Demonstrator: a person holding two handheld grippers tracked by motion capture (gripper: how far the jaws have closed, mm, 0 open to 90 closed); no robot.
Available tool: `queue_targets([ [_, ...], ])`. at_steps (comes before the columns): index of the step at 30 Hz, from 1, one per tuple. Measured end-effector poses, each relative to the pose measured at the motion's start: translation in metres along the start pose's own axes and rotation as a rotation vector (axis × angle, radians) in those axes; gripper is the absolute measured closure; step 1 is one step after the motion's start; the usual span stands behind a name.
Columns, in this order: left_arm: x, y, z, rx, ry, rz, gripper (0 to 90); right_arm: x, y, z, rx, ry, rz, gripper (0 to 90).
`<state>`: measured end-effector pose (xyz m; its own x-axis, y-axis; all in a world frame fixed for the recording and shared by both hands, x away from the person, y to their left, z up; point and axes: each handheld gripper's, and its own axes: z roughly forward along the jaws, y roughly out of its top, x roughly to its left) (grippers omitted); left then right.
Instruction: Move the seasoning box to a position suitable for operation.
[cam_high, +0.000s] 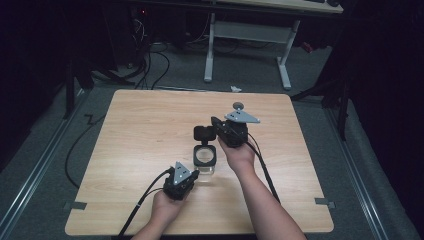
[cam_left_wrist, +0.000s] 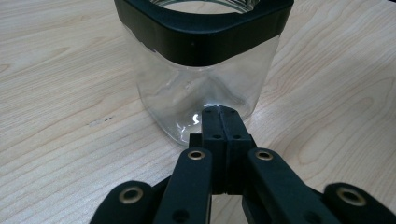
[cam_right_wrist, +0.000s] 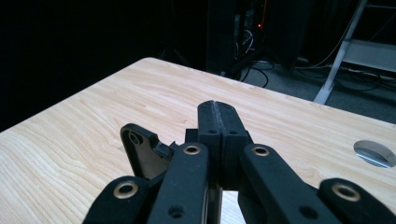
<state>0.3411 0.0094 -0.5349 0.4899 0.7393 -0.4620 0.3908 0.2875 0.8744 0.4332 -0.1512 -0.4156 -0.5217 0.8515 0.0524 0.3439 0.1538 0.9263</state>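
A: Nearest the person, what did the left gripper (cam_high: 192, 175) do?

B: It lay low at the near side of the wooden table (cam_high: 140, 130), jaws pressed together with nothing between them. In the left gripper view the closed tips sat right at the foot of the clear jar (cam_left_wrist: 201, 88), at or touching the glass; I couldn't tell which.

A: And the jar itself?

B: It stood upright near the table's middle, open-mouthed, with a black collar (cam_left_wrist: 205, 35) round its top. Its rim was cut off by the upper edge of the left gripper view.

A: Farther out?

B: The right gripper (cam_high: 216, 125) hung just beyond the jar, jaws shut on a black lid (cam_high: 204, 134), which was held above the table behind the jar's mouth. In the right gripper view only a corner of that lid (cam_right_wrist: 142, 156) peeked out left of the jaws; the rest was hidden behind them.

A: Anything past that?

B: A round hole (cam_right_wrist: 375, 153) in the tabletop, then a white desk frame (cam_high: 247, 42) and cables (cam_high: 150, 65) on the dark floor, hard to make out.
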Motion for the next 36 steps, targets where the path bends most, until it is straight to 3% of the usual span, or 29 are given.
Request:
queue_targets([
  [12, 0.000, 0.000, 0.000, -0.003, -0.001, -0.001, 90.0, 0.010, -0.007, -0.013, -0.015, 0.029, -0.012, 90.0],
  [23, 0.000, 0.000, -0.001, -0.005, -0.003, 0.005, 90.0, 0.028, -0.056, -0.026, 0.047, 0.069, -0.011, 90.0],
  [27, -0.001, 0.000, -0.001, -0.006, -0.002, 0.005, 90.0, 0.030, -0.066, -0.031, 0.056, 0.068, -0.010, 90.0],
  [36, 0.000, 0.000, -0.002, -0.005, -0.012, -0.008, 90.0, 0.019, -0.071, -0.046, 0.040, 0.043, 0.001, 89.3],
])
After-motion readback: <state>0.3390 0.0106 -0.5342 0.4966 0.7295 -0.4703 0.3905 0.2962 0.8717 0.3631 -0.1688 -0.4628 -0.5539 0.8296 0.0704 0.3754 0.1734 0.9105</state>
